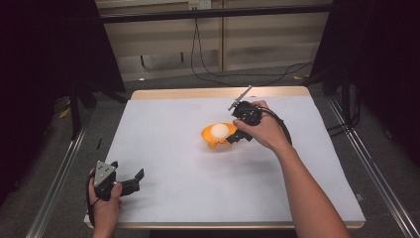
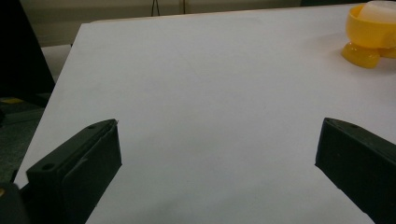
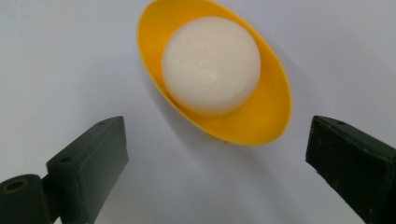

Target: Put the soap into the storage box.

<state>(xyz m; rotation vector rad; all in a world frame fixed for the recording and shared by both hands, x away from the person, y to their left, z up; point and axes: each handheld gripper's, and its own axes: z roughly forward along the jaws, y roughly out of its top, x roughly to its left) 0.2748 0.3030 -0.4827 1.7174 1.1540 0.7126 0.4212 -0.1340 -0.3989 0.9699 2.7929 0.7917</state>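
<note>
High view — white table [image 1: 163, 148], dark room, cables [image 1: 208, 74]

My table [image 1: 163, 163] is covered with a white sheet, its wooden edge showing along the far side. Beyond it I see black cables [image 1: 208, 69] looping over the grey floor [image 1: 163, 82], and metal rails [image 1: 54, 183] run along both sides.

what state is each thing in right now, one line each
yellow dish: upright on the table, holding the ball
white ball: resting inside the dish, not gripped
right gripper: open, jaws apart just short of the dish
left gripper: open, holding nothing, over bare white table
</note>
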